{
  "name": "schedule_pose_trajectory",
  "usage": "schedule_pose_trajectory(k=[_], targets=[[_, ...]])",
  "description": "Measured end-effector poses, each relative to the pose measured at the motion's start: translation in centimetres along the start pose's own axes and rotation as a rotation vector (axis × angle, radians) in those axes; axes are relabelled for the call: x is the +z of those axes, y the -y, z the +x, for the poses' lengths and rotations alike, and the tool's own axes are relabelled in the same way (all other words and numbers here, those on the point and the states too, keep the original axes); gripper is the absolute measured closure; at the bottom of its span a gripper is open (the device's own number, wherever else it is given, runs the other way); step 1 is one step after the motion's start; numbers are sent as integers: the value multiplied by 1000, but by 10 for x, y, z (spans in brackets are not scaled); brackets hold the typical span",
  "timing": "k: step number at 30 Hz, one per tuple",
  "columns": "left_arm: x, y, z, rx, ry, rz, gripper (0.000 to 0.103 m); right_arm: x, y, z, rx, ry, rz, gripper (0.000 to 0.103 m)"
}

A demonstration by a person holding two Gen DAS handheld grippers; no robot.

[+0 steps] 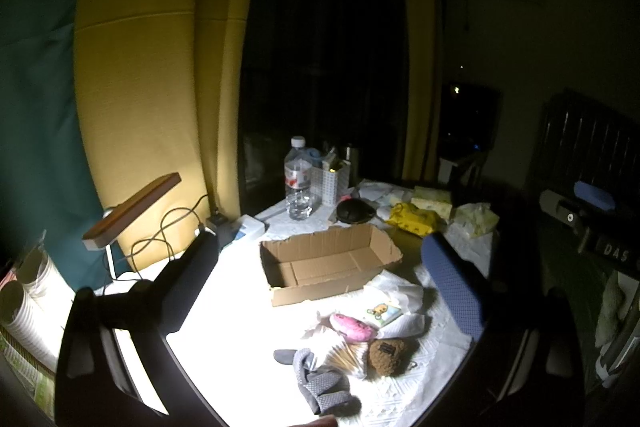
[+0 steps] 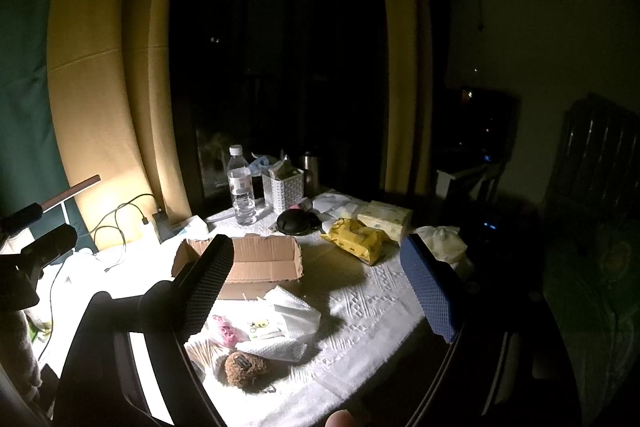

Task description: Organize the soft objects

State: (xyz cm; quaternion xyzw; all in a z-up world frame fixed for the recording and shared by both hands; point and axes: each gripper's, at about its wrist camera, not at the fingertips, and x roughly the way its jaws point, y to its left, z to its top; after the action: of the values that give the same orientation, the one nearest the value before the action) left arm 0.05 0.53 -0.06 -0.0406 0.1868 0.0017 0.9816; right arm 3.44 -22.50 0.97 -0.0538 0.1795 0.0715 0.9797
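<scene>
pink plush toy [image 1: 354, 327], brown plush toy [image 1: 389, 355]

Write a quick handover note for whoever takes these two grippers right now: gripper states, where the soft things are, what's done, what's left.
Left gripper: open, holding nothing, above the table.
Right gripper: open, holding nothing.
Cardboard box: open, looks empty.
In front of the box on the white cloth: pink plush, brown plush, grey fabric piece, cotton swab pack, small cartoon card, crumpled tissue.
Done: nothing boxed yet.
Left: probably put the soft pieces into the box, one at a time.
</scene>
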Motion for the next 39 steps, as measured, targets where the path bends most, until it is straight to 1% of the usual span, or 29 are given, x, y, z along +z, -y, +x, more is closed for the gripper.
schedule_pose_trajectory(k=[39], targets=[[0, 0, 0, 1, 0, 6, 1, -2, -2, 3, 1, -3, 1, 15]])
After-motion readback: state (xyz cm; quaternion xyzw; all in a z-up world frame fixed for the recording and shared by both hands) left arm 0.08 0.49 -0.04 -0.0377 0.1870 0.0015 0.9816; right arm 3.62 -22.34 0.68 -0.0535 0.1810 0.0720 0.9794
